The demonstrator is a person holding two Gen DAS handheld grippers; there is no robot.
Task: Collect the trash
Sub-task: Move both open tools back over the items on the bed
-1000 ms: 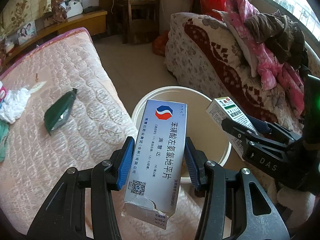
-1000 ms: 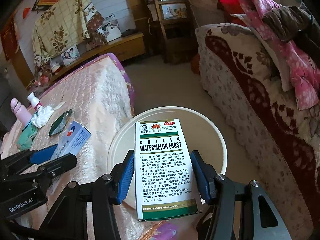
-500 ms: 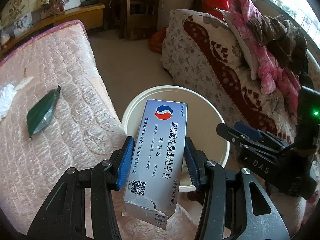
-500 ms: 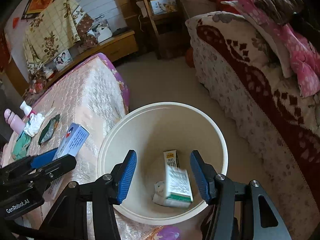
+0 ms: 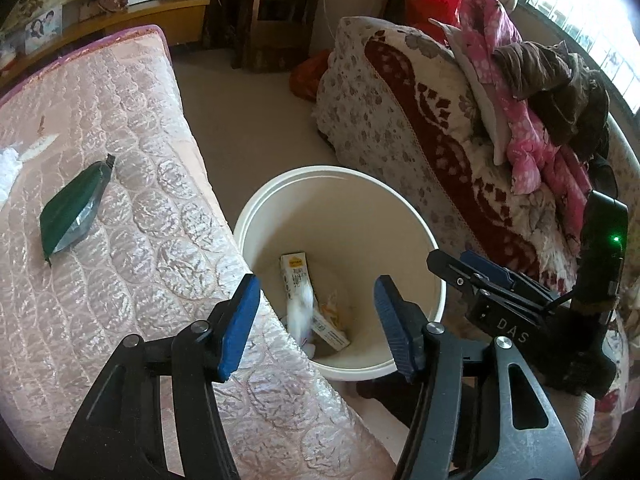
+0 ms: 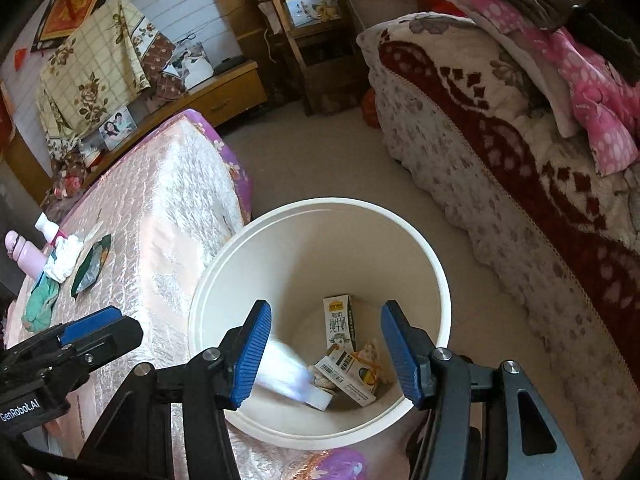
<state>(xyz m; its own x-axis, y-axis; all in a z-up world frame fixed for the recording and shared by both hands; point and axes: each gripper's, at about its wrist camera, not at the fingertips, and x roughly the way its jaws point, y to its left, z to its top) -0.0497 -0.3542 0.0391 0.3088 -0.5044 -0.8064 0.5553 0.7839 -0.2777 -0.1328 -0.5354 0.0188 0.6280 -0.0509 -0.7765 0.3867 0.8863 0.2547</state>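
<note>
**Both grippers empty over the bin**

We've got our left gripper (image 5: 316, 316) right over the white bin (image 5: 420, 240), fingers spread wide with nothing between them. Same story with our right gripper (image 6: 326, 350): fingers apart, holding nothing, hanging above the bin's near rim. Down inside the bin there's a blurry white box (image 6: 290, 380) close to the left wall, a milk carton (image 6: 340, 322) standing against the back, and another small box (image 6: 348, 374) lying at the bottom beside it. The bin sits on the floor, tucked right against the pink bed (image 5: 120, 240). Further out on the bed we see a green wrapper (image 5: 72, 208), and beyond that a crumpled tissue (image 6: 64, 258) and a pink bottle (image 6: 24, 254).
</note>
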